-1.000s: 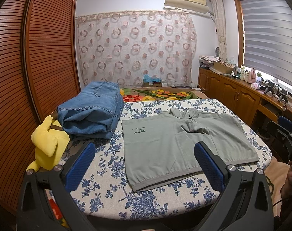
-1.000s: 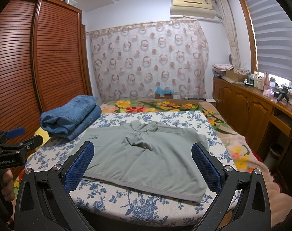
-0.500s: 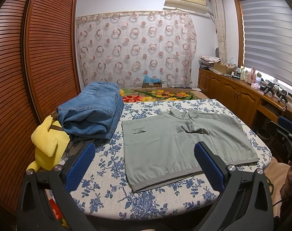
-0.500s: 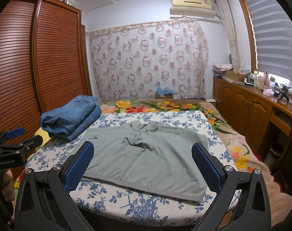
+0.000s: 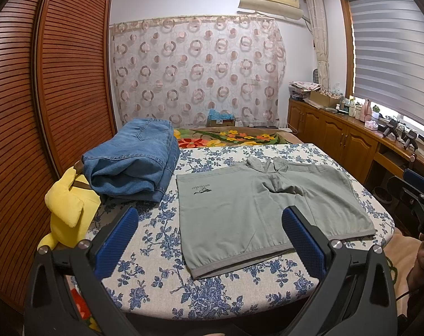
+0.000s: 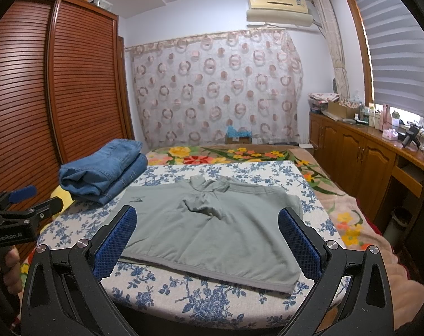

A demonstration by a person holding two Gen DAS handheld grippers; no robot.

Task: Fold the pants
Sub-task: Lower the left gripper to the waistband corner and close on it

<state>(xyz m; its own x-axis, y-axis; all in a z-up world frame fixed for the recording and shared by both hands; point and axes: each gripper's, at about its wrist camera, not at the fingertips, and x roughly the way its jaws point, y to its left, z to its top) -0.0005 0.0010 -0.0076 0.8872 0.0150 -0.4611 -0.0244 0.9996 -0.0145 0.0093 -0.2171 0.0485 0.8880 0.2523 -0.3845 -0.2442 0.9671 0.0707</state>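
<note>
- The grey-green shorts (image 5: pixel 267 212) lie spread flat on the desk (image 5: pixel 161 252), which wears a blue-flowered cloth; the waistband runs along the near edge and the leg openings point toward the curtain.
- A small bunched ridge of cloth sits around the crotch, near the far edge, so the garment is not quite smooth.
- No fold has been made in them as far as I can see: they lie full width, one layer across, with a small printed logo on the left leg.
- The left tool (image 5: pixel 209 240) hangs above the near left corner of the desk, its blue pads spread wide and nothing between them.
- The right tool (image 6: pixel 206 238) hovers over the near edge too, splayed wide and empty, framing the waistband.
- Neither tool touches the fabric.
- A folded stack of blue jeans (image 5: pixel 133 162) sits at the far left of the desk, just beside the shorts; I judge that piece already finished.
- A yellow plush toy (image 5: pixel 69 207) is wedged at the left edge, below the jeans.
- Left to do, in my judgement: nearly everything for this piece — grasp it, bring one half over the other, fold again, then put it with the jeans.
</note>
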